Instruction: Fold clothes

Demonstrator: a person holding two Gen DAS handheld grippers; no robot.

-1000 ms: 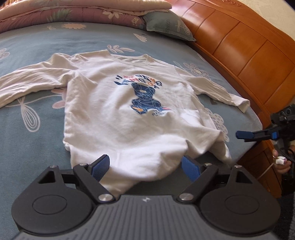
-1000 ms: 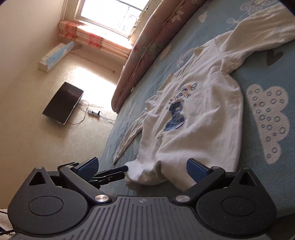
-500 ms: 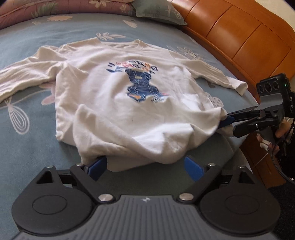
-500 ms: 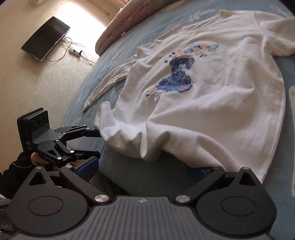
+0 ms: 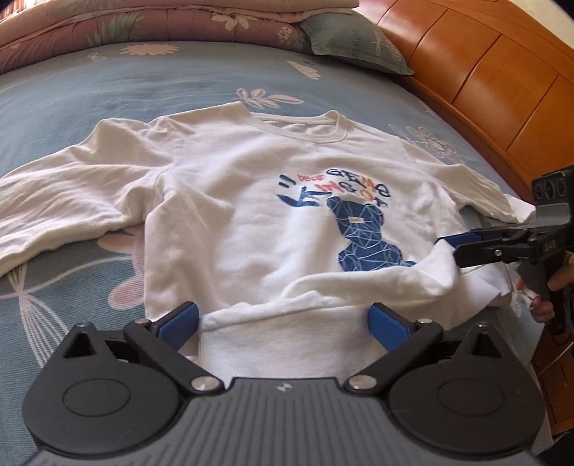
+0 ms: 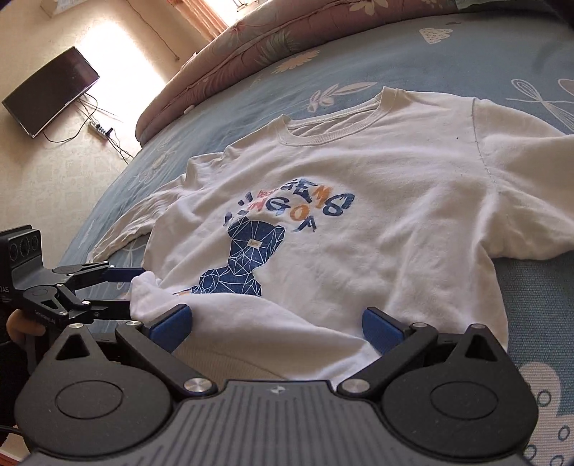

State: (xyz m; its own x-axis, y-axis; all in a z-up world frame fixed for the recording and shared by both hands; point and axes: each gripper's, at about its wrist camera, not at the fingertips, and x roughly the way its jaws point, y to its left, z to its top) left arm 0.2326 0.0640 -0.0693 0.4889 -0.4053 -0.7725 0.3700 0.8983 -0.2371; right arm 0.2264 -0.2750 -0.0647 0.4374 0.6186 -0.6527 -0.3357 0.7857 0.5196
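Observation:
A white long-sleeved shirt (image 5: 233,215) (image 6: 394,215) with a blue bear print lies face up on the bed, collar at the far end. Its hem is lifted and rolled toward the print. My left gripper (image 5: 283,319) (image 6: 127,290) is shut on the hem's left corner, which bunches between its fingertips in the right wrist view. My right gripper (image 6: 274,322) (image 5: 448,249) is shut on the right corner. In each gripper's own view the white hem band runs between the blue pads. Both sleeves lie spread out sideways.
The blue flowered bed sheet (image 5: 107,89) lies under the shirt. A wooden headboard (image 5: 484,71) runs along the right, with a grey pillow (image 5: 351,46) and a folded pink quilt (image 5: 143,28) at the far end. A black screen (image 6: 50,93) and a power strip (image 6: 100,131) lie on the floor.
Both grippers came in at the hem corners and closed on them. The hem has since risen off the bed and travelled toward the collar, covering the lower edge of the print.

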